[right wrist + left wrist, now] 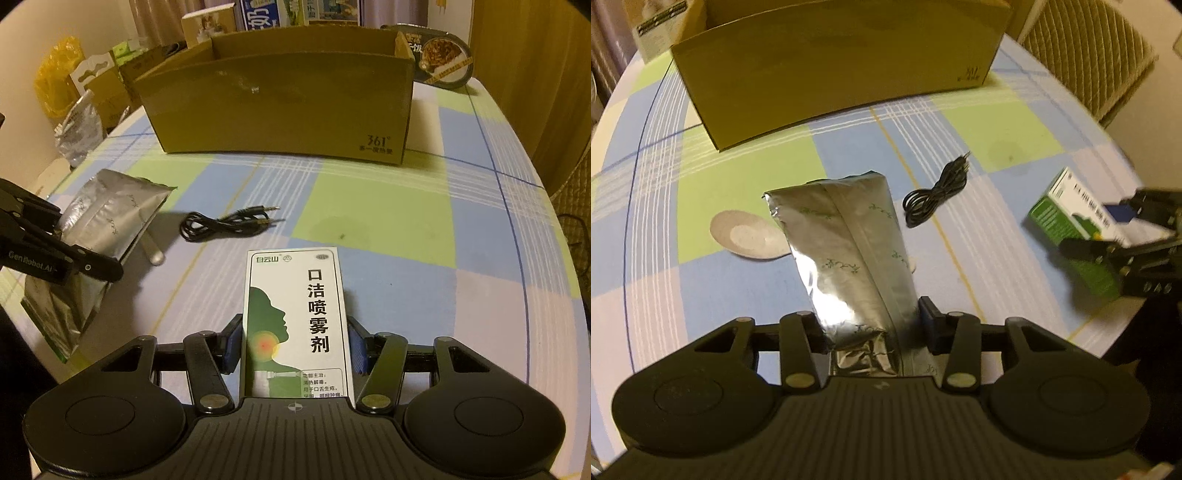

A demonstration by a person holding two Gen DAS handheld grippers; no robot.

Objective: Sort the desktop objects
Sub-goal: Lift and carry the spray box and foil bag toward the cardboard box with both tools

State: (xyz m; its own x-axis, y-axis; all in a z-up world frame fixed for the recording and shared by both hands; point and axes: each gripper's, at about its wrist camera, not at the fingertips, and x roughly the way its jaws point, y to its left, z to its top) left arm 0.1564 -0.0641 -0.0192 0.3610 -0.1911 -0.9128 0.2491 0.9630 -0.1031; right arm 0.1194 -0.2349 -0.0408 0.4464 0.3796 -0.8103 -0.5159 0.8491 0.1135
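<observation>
Desktop objects on checked tablecloth: two items in grip

Foil pouch (849, 258): silver, green sprig print, pinched at its lower end by the left gripper (875, 325), near the table's left edge. Spray box (295, 325): white and green, Chinese lettering, clamped at its long sides by the right gripper (295, 347), towards the near edge. Black cable (225, 221): coiled, mid-table, between both. Cardboard box (280, 103): open-topped, at the far edge. Round pad (746, 236): partly under the pouch.
</observation>
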